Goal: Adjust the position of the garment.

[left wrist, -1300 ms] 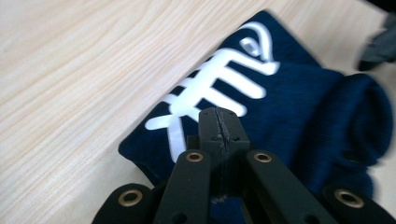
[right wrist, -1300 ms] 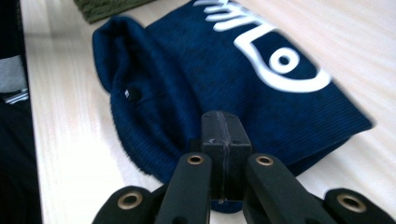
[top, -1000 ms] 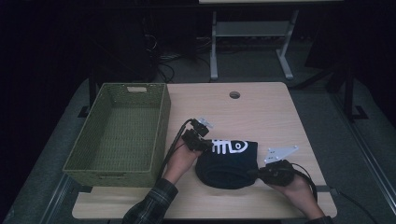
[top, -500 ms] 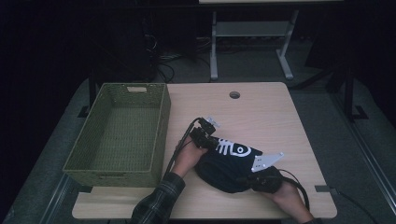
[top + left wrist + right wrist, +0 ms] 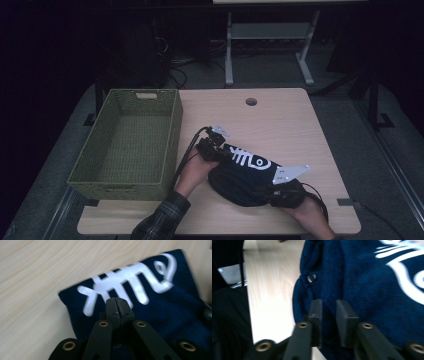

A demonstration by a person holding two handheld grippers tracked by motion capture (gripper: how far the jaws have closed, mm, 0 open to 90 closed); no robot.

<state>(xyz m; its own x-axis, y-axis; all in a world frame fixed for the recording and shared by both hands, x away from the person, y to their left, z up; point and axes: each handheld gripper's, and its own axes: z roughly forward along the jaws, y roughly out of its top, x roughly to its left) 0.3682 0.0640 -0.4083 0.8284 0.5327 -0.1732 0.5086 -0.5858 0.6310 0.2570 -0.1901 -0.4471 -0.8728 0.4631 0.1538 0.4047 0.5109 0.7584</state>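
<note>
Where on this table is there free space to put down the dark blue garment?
The light wooden table is bare across its far half, from the green woven basket to the right edge, around the round cable hole. The basket's inside is also free. The near middle is crowded: dark blue garment with white lettering, left gripper, right gripper.

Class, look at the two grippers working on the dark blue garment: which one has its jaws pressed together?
The left gripper, by the white lettering on the garment: its jaws meet with no gap. The right gripper shows a clear gap between its jaws.
</note>
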